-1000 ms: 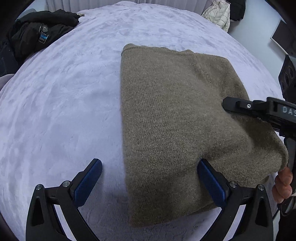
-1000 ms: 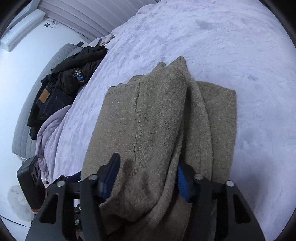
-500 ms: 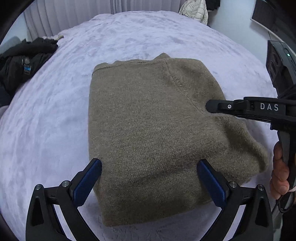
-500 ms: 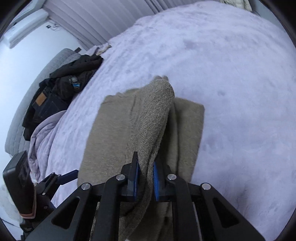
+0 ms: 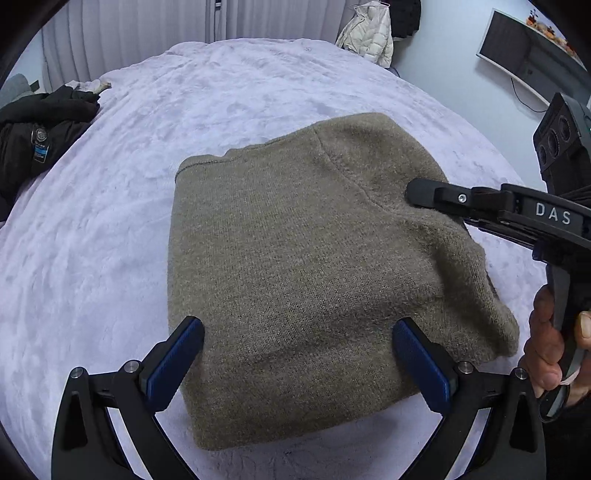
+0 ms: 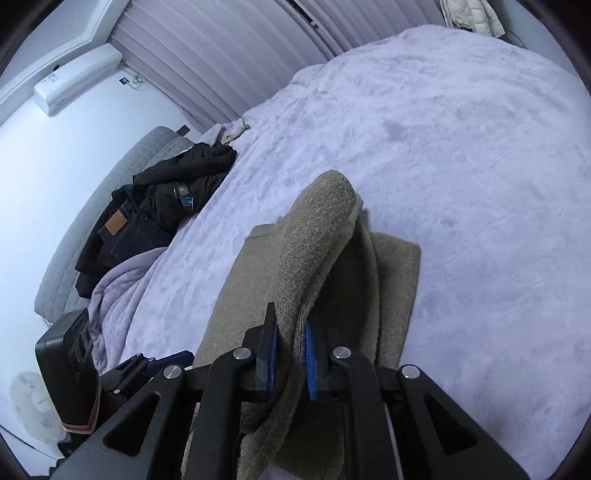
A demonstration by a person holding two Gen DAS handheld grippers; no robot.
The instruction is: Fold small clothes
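Observation:
An olive-brown knit sweater (image 5: pixel 295 240), folded into a rough rectangle, lies on the lilac plush bedspread (image 5: pixel 110 240). My left gripper (image 5: pixel 297 328) hovers above its near edge, open wide, the blue pads (image 5: pixel 177 354) clear of the knit. From the right, my right gripper (image 5: pixel 417 192) reaches in over the sweater's right side, a hand (image 5: pixel 550 350) on its handle. In the right wrist view that gripper (image 6: pixel 291 325) is shut on a raised fold of the sweater (image 6: pixel 321 229), which arches up off the flat layers below.
A heap of black jackets and jeans (image 6: pixel 177 184) lies at the bed's left edge, also seen in the left wrist view (image 5: pixel 40 136). A white puffer jacket (image 5: pixel 369 33) hangs beyond the far side. A monitor (image 5: pixel 524 55) is on the right wall. Bare bedspread surrounds the sweater.
The right jaws closed from open onto the sweater's fold and lifted it. Both grippers rose and drew back, so the sweater looks smaller and farther off.

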